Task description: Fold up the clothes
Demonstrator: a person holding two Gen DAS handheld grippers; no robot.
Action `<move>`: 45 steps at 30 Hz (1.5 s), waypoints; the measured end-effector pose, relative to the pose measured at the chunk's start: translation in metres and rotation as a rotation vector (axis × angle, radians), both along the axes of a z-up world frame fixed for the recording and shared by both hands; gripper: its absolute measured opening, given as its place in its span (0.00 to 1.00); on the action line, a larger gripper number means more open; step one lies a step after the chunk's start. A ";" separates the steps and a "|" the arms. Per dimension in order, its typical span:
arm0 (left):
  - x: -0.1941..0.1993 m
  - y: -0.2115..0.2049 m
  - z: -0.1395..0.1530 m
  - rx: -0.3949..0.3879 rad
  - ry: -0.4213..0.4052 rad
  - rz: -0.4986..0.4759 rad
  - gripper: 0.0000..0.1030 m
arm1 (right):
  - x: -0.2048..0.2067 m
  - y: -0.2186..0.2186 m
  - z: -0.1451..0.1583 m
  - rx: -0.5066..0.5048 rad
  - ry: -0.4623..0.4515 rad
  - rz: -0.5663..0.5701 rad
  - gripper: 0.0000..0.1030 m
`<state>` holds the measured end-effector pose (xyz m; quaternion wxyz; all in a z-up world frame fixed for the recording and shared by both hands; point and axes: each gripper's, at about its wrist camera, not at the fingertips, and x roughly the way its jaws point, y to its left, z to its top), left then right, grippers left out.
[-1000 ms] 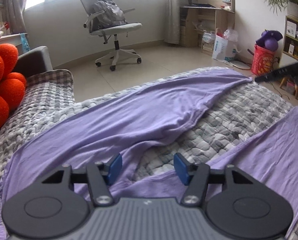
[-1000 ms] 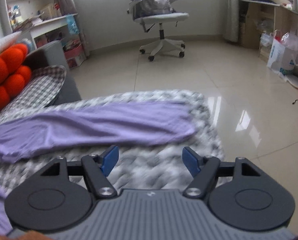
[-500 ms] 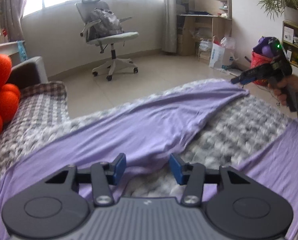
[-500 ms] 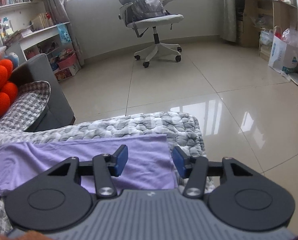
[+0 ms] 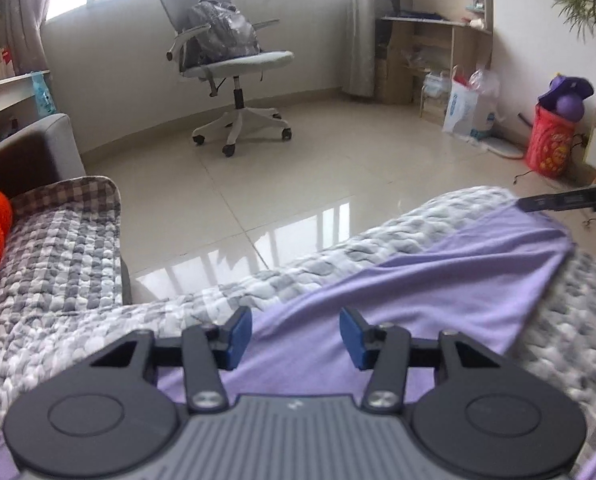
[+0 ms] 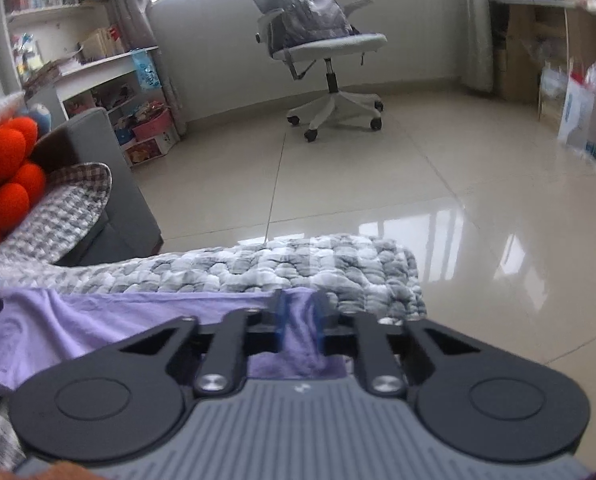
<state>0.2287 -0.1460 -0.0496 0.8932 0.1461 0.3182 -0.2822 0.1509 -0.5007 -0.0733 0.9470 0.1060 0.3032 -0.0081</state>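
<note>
A: Between the jaws of the right gripper (image 6: 300,322), a pinch of purple cloth. They are closed on the end of the purple garment (image 6: 109,320), right by the edge of the grey knitted blanket (image 6: 298,264).

B: And the left gripper (image 5: 295,338)? Its jaws stand wide apart, nothing in them, hovering over the same garment (image 5: 438,280) further along.

A: The garment lies spread across the blanket, one long strip running out to the right gripper's hold.

B: Thin jersey by the look of it: soft, light, limp. I'd judge it will sag and drag between two holds and could catch on that nubbly knit.

A: So hems and corners are the places to take it, not the slack middle. The right one has an end; the left sits over flat cloth.

B: Beyond that: orange cushion (image 6: 5,184) on the left, office chair (image 5: 225,64) across the tiled floor (image 5: 318,184).
</note>
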 end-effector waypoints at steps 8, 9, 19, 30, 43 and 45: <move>0.017 0.000 -0.008 0.005 0.041 0.013 0.25 | 0.001 0.005 0.005 -0.082 -0.042 -0.031 0.02; 0.017 -0.001 -0.007 0.004 0.044 0.009 0.18 | 0.002 0.006 0.006 -0.093 -0.045 -0.034 0.02; 0.011 0.000 0.001 -0.082 -0.032 0.045 0.00 | 0.011 0.012 0.013 -0.199 -0.084 -0.071 0.02; 0.015 -0.010 -0.019 -0.056 -0.047 0.065 0.00 | 0.039 0.010 -0.010 -0.214 -0.009 -0.093 0.01; -0.011 -0.013 0.001 -0.066 -0.113 0.044 0.17 | 0.023 0.001 0.015 -0.042 0.038 -0.098 0.50; -0.020 -0.013 0.005 -0.077 -0.117 0.021 0.21 | 0.015 -0.001 0.019 0.004 0.043 -0.099 0.50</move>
